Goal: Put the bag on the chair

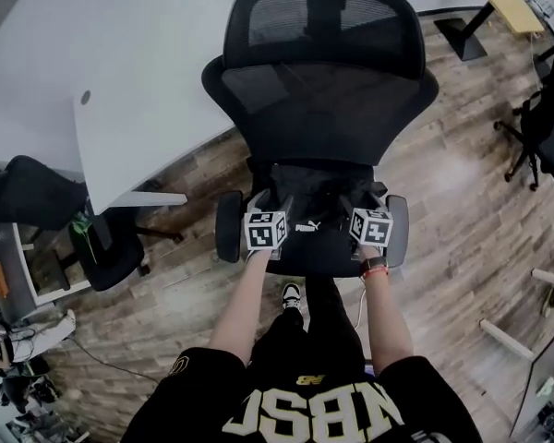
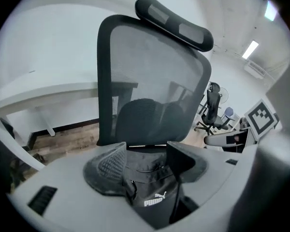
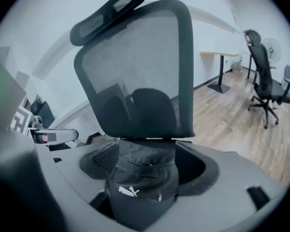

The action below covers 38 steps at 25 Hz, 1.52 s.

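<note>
Head view: bag (image 1: 319, 218) lies on chair (image 1: 323, 100) between left gripper (image 1: 266, 231) and right gripper (image 1: 370, 227); left gripper view: jaws apart around bag; right gripper view: same, so a snagged jaw might drag it off.

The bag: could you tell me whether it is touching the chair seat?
Touching. In the head view the bag lies on the chair seat between the armrests; the gripper views show the left tool and right tool open around it, not clamping.
</note>
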Each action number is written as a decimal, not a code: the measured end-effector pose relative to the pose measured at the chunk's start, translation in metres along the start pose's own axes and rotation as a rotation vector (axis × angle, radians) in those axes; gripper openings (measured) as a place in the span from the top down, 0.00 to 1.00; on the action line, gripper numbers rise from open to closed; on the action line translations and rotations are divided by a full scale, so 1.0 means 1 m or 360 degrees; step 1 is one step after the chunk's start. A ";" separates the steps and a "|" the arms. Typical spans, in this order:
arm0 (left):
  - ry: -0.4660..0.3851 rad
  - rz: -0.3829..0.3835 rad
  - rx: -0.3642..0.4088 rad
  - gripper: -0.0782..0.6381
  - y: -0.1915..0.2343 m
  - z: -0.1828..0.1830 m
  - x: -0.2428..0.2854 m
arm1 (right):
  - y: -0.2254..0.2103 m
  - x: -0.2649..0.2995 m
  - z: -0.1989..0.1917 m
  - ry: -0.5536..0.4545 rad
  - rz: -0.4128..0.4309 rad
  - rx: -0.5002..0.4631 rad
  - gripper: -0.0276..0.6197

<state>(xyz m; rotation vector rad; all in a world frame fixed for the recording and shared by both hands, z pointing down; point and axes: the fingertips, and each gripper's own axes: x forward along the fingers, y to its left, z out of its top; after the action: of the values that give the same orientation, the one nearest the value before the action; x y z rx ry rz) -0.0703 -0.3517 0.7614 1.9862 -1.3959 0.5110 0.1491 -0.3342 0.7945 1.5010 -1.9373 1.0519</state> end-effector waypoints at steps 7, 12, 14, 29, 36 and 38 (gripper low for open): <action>-0.0256 -0.0015 0.0121 0.51 -0.021 0.067 -0.058 | 0.035 -0.057 0.070 -0.0281 -0.0022 -0.0247 0.41; -0.0470 0.0002 0.0199 0.52 -0.036 0.117 -0.102 | 0.064 -0.100 0.119 -0.0487 -0.0004 -0.0371 0.42; -0.0551 -0.0001 0.0223 0.52 -0.043 0.136 -0.118 | 0.074 -0.118 0.136 -0.0570 0.0010 -0.0380 0.44; -0.0952 -0.0033 0.0411 0.62 -0.094 0.235 -0.230 | 0.119 -0.239 0.203 -0.0976 0.0051 -0.0336 0.64; -0.1035 -0.0023 0.0475 0.74 -0.105 0.242 -0.260 | 0.131 -0.267 0.212 -0.1095 0.0021 -0.0362 0.85; -0.1047 -0.0002 0.0460 0.78 -0.101 0.240 -0.265 | 0.134 -0.272 0.212 -0.1123 0.0014 -0.0359 0.90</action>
<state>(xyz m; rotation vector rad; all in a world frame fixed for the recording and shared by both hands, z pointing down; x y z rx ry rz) -0.0829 -0.3169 0.3916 2.5285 -1.7769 0.0429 0.1194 -0.3280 0.4258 1.8850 -2.4102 0.2833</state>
